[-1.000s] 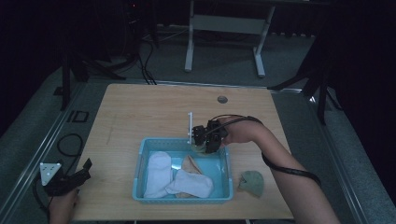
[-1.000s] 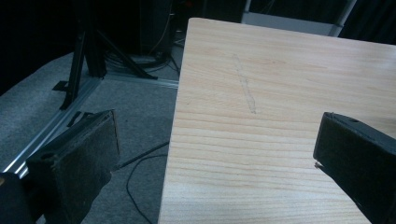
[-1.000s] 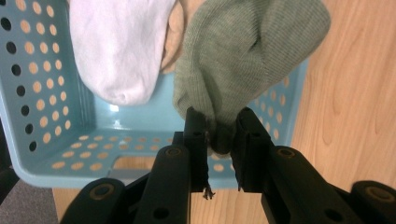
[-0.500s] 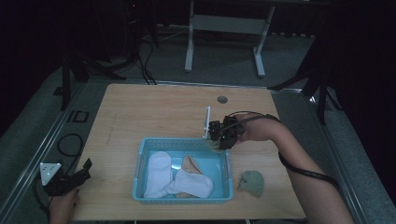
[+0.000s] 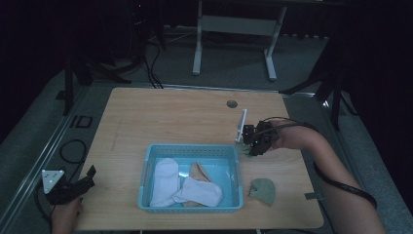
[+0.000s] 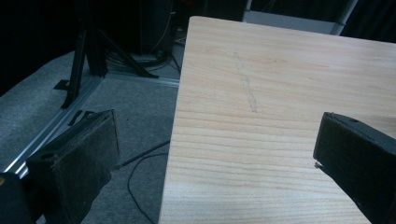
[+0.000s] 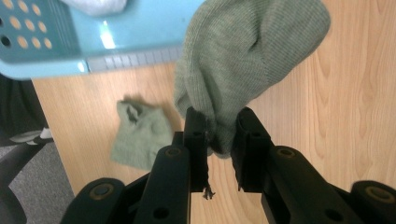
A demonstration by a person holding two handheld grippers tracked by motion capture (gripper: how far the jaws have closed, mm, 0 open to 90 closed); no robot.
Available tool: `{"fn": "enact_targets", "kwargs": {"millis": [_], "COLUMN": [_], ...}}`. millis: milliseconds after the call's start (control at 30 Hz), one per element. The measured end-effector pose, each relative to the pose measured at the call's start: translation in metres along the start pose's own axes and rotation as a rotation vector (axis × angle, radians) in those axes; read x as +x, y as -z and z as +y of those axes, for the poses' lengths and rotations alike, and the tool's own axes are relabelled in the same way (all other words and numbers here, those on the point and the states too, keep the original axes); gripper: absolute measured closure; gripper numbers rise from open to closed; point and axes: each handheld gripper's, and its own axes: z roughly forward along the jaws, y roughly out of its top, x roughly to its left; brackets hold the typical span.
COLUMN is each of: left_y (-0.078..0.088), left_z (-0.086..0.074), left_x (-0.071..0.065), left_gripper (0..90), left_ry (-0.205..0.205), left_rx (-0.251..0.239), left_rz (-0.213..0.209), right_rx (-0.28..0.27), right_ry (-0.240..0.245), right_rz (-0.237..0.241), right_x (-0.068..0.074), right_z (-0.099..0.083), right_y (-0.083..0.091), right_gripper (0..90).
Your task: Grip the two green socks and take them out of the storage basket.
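Right claw [image 7: 219,135] pinches green sock [image 7: 247,51] above wooden table [image 5: 170,117].

We see a grey-green sock [image 7: 247,51] hanging bunched from the right hand-held gripper [image 7: 219,140], pinched at its edge, just right of a blue basket [image 5: 146,170]. A matching sock [image 5: 263,190] lies crumpled on the table [image 5: 170,117], near the basket's right near corner. Two white socks [image 5: 187,187] lie inside.

Two green socks [image 7: 247,51], two white socks [image 5: 164,180], perhaps one tan sock [image 5: 198,171], one basket [image 5: 191,147].
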Motion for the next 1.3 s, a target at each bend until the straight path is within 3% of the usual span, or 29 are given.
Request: {"fn": "enact_targets", "kwargs": {"millis": [333, 700, 900, 1300], "left_y": [0.0, 0.0, 0.0, 0.0], "left_z": [0.0, 0.0, 0.0, 0.0], "left_x": [0.0, 0.0, 0.0, 0.0], "left_gripper": [0.7, 0.7, 0.7, 0.7], "left_ry": [0.0, 0.0, 0.0, 0.0], "left_rx": [0.002, 0.001, 0.002, 0.002], "left_rz": [-0.002, -0.004, -0.005, -0.005], "right_rx": [0.022, 0.011, 0.018, 0.004], "right_ry": [-0.067, -0.086, -0.108, -0.177], "right_rz": [-0.005, -0.007, 0.015, 0.066], "right_x": [-0.005, -0.009, -0.011, -0.016], "right_z": [-0.035, -0.043, -0.049, -0.059], "right_y": [-0.004, -0.006, -0.027, -0.087], "right_gripper": [77.3, 77.3, 77.3, 77.2]}}
